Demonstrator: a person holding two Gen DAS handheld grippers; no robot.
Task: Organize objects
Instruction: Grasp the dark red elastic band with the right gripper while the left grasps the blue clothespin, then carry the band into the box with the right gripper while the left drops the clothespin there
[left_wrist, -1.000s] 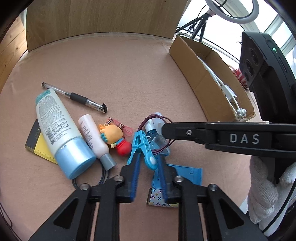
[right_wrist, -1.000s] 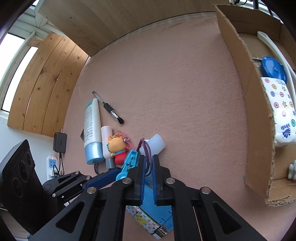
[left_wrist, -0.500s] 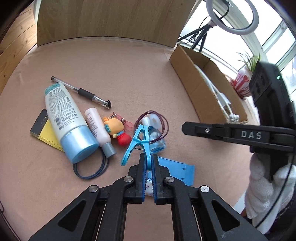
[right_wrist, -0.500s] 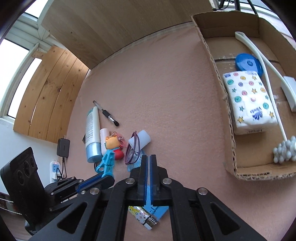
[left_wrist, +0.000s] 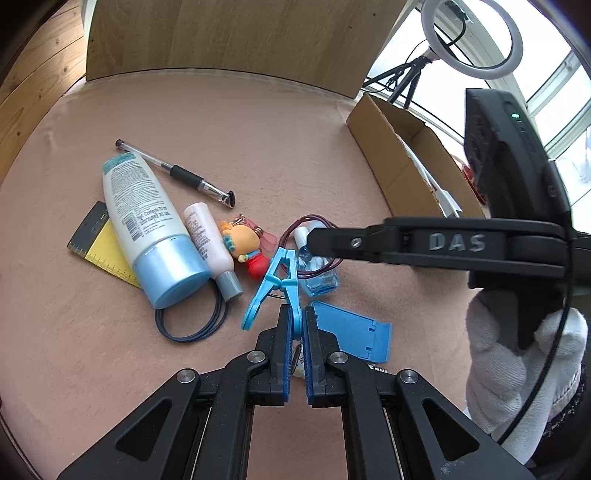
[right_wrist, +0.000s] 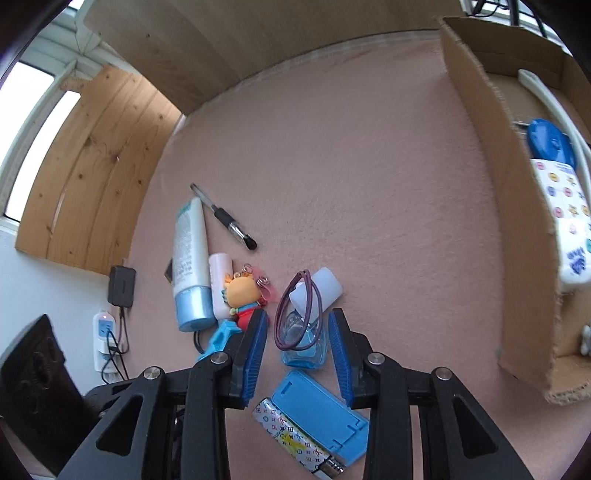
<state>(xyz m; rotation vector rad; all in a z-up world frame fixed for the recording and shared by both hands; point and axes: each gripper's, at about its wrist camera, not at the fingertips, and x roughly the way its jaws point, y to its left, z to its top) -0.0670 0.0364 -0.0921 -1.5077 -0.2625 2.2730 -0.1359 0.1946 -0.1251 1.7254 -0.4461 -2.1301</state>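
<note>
- A blue clothes peg (left_wrist: 273, 284) is pinched by one handle between the nearly closed jaws of the left gripper (left_wrist: 295, 328), its other leg splayed left over the pink felt table (left_wrist: 258, 122).
- Just right of the peg, a small clear blue bottle (right_wrist: 304, 341) with a white cap lies on the felt, a purple hair tie (right_wrist: 291, 314) looped over it.
- The right gripper (right_wrist: 297, 354) stands with jaws wide, one pad either side of the bottle, neither visibly touching it.
- Below the bottle lie a blue phone stand (right_wrist: 321, 413) and, partly under it, a patterned lighter (right_wrist: 295, 443).
- Left of the peg sit a cartoon keychain (left_wrist: 245, 242), a small pink tube (left_wrist: 210, 247), a large white tube with a blue cap (left_wrist: 147, 229), a yellow ruler (left_wrist: 99, 251) partly under it, and dark hair ties (left_wrist: 192, 325).
- A pen (left_wrist: 177, 173) lies above the tubes.
- At the right, a cardboard box (right_wrist: 498, 184) holds a tissue pack (right_wrist: 565, 221) and a blue disc (right_wrist: 546, 140).
- A white-gloved hand (left_wrist: 517, 369) grips the right tool.
</note>
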